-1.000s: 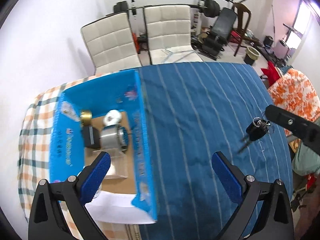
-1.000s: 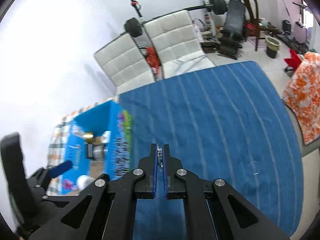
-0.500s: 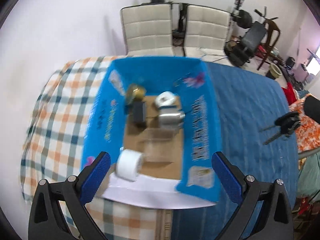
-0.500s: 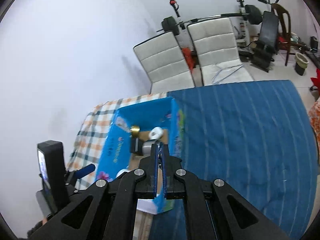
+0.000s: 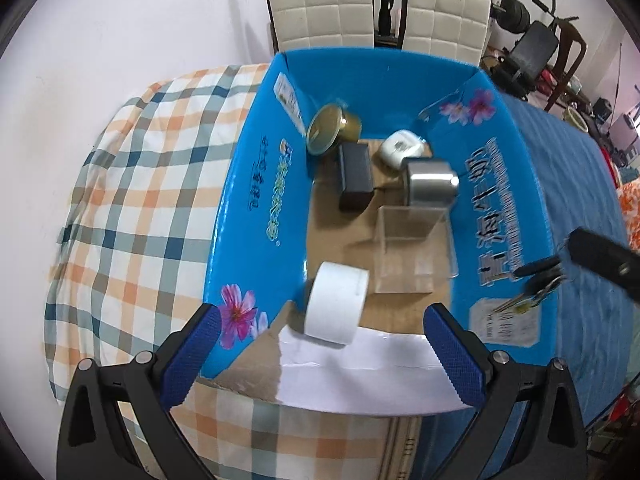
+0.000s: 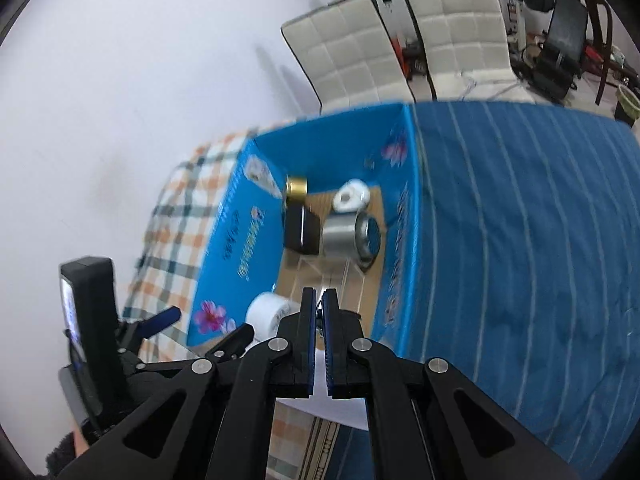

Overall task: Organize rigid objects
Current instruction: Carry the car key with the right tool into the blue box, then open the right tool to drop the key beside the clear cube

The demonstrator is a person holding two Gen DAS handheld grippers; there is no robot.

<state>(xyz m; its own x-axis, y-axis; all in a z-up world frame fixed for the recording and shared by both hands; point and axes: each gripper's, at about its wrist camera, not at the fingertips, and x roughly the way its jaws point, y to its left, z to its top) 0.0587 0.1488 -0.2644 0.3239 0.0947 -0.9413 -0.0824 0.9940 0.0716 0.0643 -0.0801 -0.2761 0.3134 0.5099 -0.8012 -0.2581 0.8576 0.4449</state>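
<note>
An open blue cardboard box (image 5: 256,184) sits on the table. Inside lie a white tape roll (image 5: 336,306), a clear plastic case (image 5: 412,256), a steel cup (image 5: 430,182), a black box (image 5: 354,176), a gold tin (image 5: 332,128) and a white case (image 5: 402,146). My left gripper (image 5: 320,354) is open and empty over the box's near edge. My right gripper (image 6: 318,312) is shut on a bunch of keys (image 5: 532,288), which hangs over the box's right wall (image 5: 500,208). In the right wrist view the keys are almost hidden between the pads, above the box (image 6: 224,248).
The table carries a checked cloth (image 5: 132,184) on the left and a blue striped cloth (image 6: 520,220) on the right. A white flap (image 5: 360,376) lies at the box's near side. Two white chairs (image 5: 376,12) stand behind the table, gym gear beyond.
Both grippers have moved left over the box. The right gripper has carried the keys from above the blue cloth to the box's right wall. The left gripper stays open.
</note>
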